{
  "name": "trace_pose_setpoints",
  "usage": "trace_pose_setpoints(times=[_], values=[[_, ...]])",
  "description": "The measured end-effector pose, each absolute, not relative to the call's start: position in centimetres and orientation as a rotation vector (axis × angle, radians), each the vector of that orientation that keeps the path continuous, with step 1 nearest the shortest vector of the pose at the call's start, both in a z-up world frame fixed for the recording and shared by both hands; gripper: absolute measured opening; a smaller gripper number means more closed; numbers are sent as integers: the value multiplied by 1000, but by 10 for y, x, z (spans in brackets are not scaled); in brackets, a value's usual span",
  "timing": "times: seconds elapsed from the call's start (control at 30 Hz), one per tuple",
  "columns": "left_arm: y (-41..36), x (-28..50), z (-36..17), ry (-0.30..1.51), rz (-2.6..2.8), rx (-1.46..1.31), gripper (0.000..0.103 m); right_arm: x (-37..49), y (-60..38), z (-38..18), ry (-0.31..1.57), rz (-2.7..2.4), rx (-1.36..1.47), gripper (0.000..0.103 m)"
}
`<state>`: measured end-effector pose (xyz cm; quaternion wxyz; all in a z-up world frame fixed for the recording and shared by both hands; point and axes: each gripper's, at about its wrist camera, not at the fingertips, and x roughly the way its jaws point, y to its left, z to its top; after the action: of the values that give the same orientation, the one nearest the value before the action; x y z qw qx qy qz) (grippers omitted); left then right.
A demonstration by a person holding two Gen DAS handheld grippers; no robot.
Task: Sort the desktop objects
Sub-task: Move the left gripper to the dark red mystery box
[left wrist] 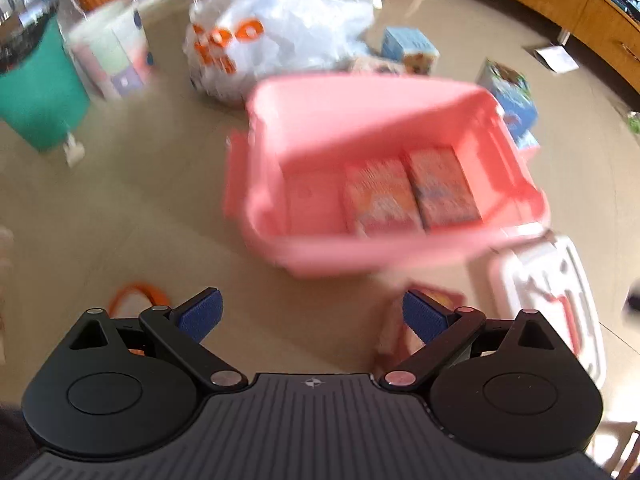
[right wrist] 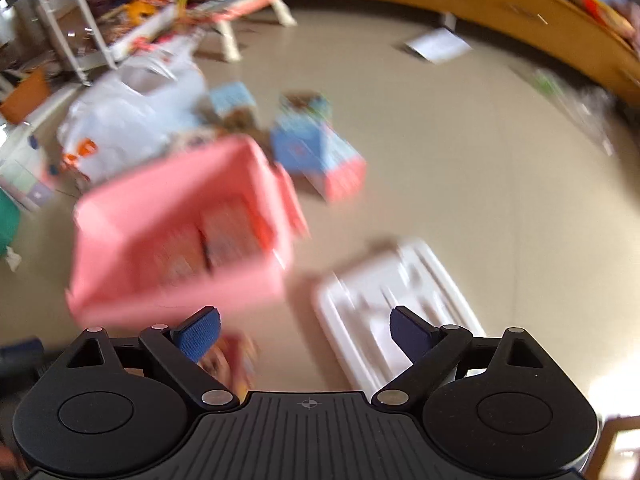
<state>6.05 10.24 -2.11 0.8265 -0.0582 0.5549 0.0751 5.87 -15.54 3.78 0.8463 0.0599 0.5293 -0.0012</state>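
A pink plastic bin [left wrist: 384, 256] stands on the beige floor and holds two flat printed boxes [left wrist: 412, 196] side by side. My left gripper [left wrist: 312, 316] hovers in front of it, open, nothing between its blue pads. In the right wrist view the same pink bin [right wrist: 168, 292] lies to the upper left, blurred. My right gripper [right wrist: 306, 334] is open and empty above the floor between the bin and a white lid [right wrist: 396, 312]. A small printed box [right wrist: 230, 360] lies on the floor by the right gripper's left finger.
A white lid [left wrist: 560, 304] lies right of the bin. Blue and pink cartons [right wrist: 320, 152] stand behind it, with a white plastic bag [left wrist: 276, 28], a green tub [left wrist: 36, 92] and an orange loop [left wrist: 136, 296] on the floor. A wooden cabinet [right wrist: 480, 4] curves along the back.
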Motion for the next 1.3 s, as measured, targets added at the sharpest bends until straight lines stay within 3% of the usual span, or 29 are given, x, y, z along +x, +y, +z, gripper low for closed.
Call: trace_pose_setpoints(times=[0.1,0.27,0.4,0.7,1.3], values=[[86,42,-25,1207,121,-148,99,15,-173,4,1152,-111,158,89],[51,10,-27,1164,78,62,99,-26,-166,-40,1228,-93,111,84],[38,-6,-26,1103,58,130,99,-41,-152,-39,1162,-24,3,85],[43,2,-49,1038,122,-22,99,-36,-142,-46,1152,14,7,88],[7,62,-126,1152,77,69,98,4,-187,-137,1194,-131,438,89]])
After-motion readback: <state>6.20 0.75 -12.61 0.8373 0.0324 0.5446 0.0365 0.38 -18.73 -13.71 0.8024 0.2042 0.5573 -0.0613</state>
